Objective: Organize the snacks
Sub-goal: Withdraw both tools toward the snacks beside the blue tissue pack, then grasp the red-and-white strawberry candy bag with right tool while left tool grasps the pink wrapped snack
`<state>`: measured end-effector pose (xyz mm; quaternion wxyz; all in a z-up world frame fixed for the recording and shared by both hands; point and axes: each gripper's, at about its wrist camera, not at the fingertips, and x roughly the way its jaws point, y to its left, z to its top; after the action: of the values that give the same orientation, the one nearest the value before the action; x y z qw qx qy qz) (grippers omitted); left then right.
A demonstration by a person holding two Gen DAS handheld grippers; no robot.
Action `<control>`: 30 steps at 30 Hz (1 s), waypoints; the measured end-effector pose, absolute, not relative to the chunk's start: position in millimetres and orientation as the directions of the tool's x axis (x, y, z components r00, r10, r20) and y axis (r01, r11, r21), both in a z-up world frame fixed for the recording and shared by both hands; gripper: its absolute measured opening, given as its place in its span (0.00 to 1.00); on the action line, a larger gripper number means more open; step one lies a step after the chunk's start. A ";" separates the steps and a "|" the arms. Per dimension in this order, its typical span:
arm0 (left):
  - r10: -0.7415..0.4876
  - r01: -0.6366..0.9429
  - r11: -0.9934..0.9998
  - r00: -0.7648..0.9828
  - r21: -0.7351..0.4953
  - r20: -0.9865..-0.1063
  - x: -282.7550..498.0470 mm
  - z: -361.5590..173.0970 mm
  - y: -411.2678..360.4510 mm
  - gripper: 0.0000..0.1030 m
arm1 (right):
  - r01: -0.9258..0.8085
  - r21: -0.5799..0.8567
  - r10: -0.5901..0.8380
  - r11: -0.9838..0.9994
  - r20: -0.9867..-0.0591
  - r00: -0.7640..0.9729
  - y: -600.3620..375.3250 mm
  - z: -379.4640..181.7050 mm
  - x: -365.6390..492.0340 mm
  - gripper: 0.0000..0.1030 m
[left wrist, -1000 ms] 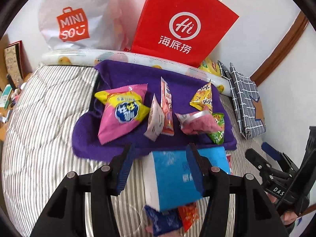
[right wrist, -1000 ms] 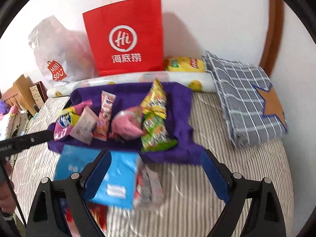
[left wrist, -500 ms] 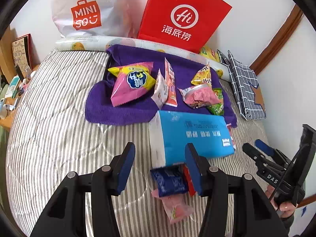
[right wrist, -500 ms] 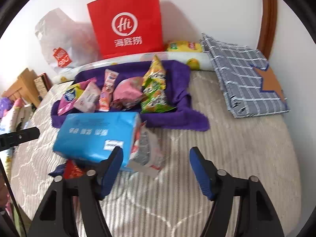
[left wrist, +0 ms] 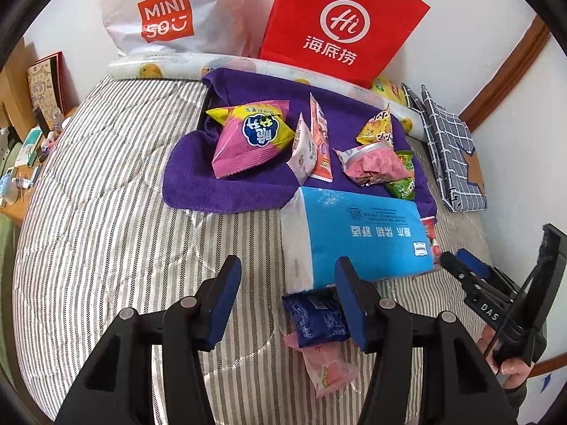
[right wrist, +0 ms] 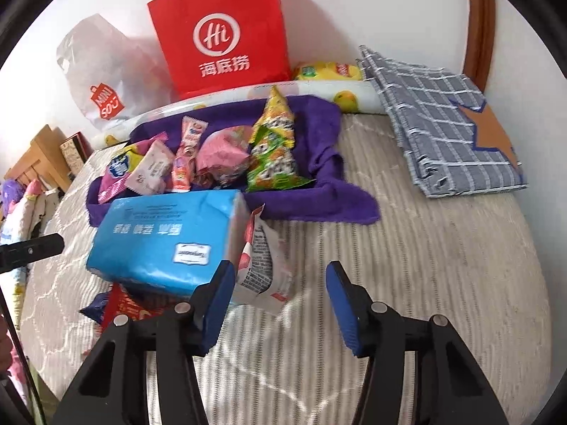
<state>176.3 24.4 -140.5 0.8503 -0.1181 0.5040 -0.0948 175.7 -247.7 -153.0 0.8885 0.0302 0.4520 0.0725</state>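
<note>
the left claw (left wrist: 287,294) hangs released over the striped bed (left wrist: 106,212), its blue pads wide apart with nothing between them. just past its right pad lies a dark blue packet (left wrist: 315,315), resting on a pale pink packet (left wrist: 329,368) that points toward the bed's near edge. a red packet (right wrist: 124,306) peeks out beside them from under the tissue pack (left wrist: 365,237).

the tissue pack, blue with a white end, lies flat on the bed, touching the near edge of the purple towel (left wrist: 226,191). a white and red packet (right wrist: 262,265) leans against its right end, crumpled, just ahead of the right claw's left pad.

the right claw (right wrist: 280,294) is also released, jaws spread, holding nothing, above bare bed to the right of the tissue pack.

on the towel, toward the bed's far edge, the snacks sit in a loose row: a pink and yellow bag (left wrist: 248,138) at the left, then a small white packet (left wrist: 303,148), a tall orange stick pack (left wrist: 319,141), a crumpled pink bag (left wrist: 375,163), and at the right a yellow pack (left wrist: 377,129) behind a green pack (left wrist: 402,173).

along the far edge lies a white roll printed with oranges (left wrist: 159,69). behind it stand a red paper bag (left wrist: 340,24) and a white plastic bag (left wrist: 166,10) against the wall. a folded plaid cloth (right wrist: 443,117) lies at the bed's far right corner, with a yellow bag (right wrist: 329,71) beside it.
</note>
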 end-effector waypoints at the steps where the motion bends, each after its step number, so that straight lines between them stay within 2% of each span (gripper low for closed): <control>1: -0.280 0.042 0.954 0.473 -0.296 -0.835 177.0 -140.9 24.4 0.53 | -0.096 0.110 0.145 0.989 -0.798 0.585 -250.9 -152.0 175.1 0.50; 9: -0.276 0.034 0.955 0.462 -0.295 -0.843 181.3 -149.2 23.7 0.54 | -0.035 0.069 0.076 0.997 -0.818 0.570 -281.1 -155.7 175.0 0.50; 14: -0.268 0.017 0.956 0.450 -0.292 -0.852 184.4 -156.6 26.6 0.54 | -0.025 0.110 0.106 0.994 -0.836 0.538 -291.0 -171.9 181.6 0.50; 17: -0.263 0.012 0.958 0.445 -0.288 -0.856 186.0 -159.7 28.4 0.54 | -0.027 0.136 0.130 0.990 -0.848 0.514 -289.6 -182.7 190.1 0.57; 28: -0.264 0.015 0.958 0.427 -0.285 -0.865 194.1 -169.1 31.8 0.54 | -0.007 0.149 0.133 0.989 -0.860 0.493 -284.1 -206.2 209.5 0.61; 30: -0.265 0.020 0.959 0.423 -0.284 -0.866 195.7 -170.0 31.2 0.54 | 0.004 0.131 0.111 0.991 -0.855 0.506 -281.3 -206.3 210.2 0.57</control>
<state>195.7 31.2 -170.0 0.8357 -0.1156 0.5301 -0.0851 210.2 -281.3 -206.3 0.8659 0.0581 0.4959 0.0310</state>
